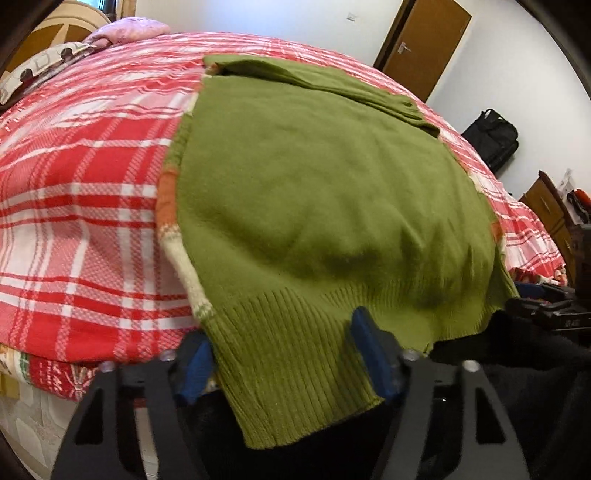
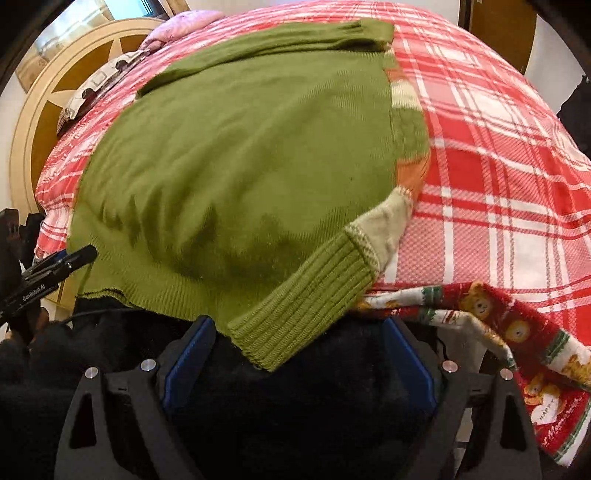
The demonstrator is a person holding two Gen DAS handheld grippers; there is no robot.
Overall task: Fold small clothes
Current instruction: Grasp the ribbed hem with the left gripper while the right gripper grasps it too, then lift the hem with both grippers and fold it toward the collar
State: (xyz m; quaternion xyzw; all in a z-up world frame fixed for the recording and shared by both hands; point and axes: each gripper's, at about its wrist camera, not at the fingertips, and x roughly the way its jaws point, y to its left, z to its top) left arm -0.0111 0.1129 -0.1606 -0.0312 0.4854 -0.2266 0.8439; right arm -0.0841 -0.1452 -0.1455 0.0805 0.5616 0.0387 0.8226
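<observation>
A green knitted sweater [image 1: 317, 192] with orange and cream sleeve bands lies flat on the red plaid bed cover, sleeves folded in; it also shows in the right wrist view [image 2: 240, 158]. Its ribbed hem hangs over the bed's near edge. My left gripper [image 1: 284, 350] is open, its blue pads on either side of a ribbed cuff [image 1: 295, 376] at the hem. My right gripper [image 2: 295, 354] is open, and the other ribbed cuff [image 2: 303, 314] hangs between its pads. The left gripper [image 2: 55, 266] also shows at the left of the right wrist view.
The red plaid bed cover [image 1: 81, 206] spreads around the sweater. A teddy-bear print blanket [image 2: 524, 350] hangs off the edge at right. Pillows [image 1: 122, 31] lie at the head. A door [image 1: 421, 44], a black bag [image 1: 491, 136] and a wooden cabinet [image 1: 550, 210] stand beyond.
</observation>
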